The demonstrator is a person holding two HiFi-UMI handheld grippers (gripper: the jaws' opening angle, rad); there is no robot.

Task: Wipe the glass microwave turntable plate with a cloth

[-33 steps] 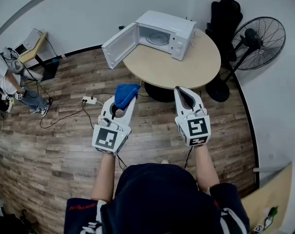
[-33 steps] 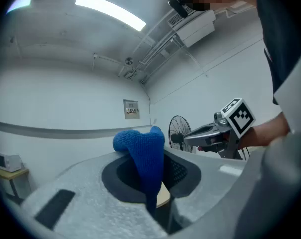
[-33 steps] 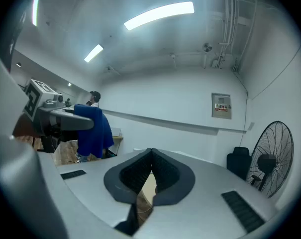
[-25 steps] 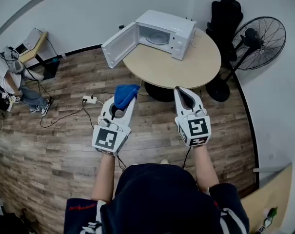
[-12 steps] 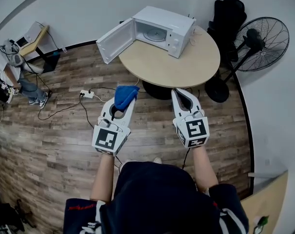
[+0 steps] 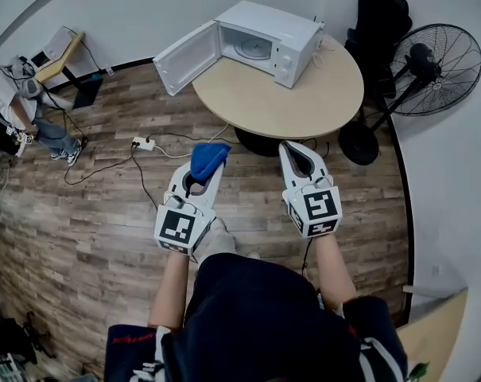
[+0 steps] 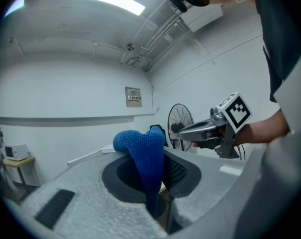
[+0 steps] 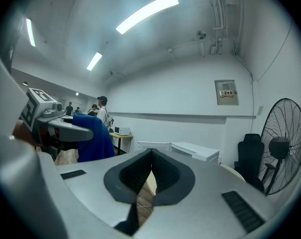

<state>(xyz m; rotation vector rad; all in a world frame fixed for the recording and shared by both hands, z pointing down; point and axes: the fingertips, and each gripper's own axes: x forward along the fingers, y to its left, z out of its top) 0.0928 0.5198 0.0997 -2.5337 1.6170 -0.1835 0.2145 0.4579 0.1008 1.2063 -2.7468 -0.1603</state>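
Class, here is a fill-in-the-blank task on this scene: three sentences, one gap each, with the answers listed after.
1. The left gripper is shut on a ____ cloth.
2. The microwave on the round table has its door ____.
3. The right gripper is shut and holds ____.
Missing words: blue; open; nothing.

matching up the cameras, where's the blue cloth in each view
Head view: cloth left of centre, at the left gripper's tip.
Left gripper view: cloth dead centre, pinched between the jaws.
Right gripper view: cloth at left, hanging from the left gripper.
Shared landmark: fan, right of the cloth in all three.
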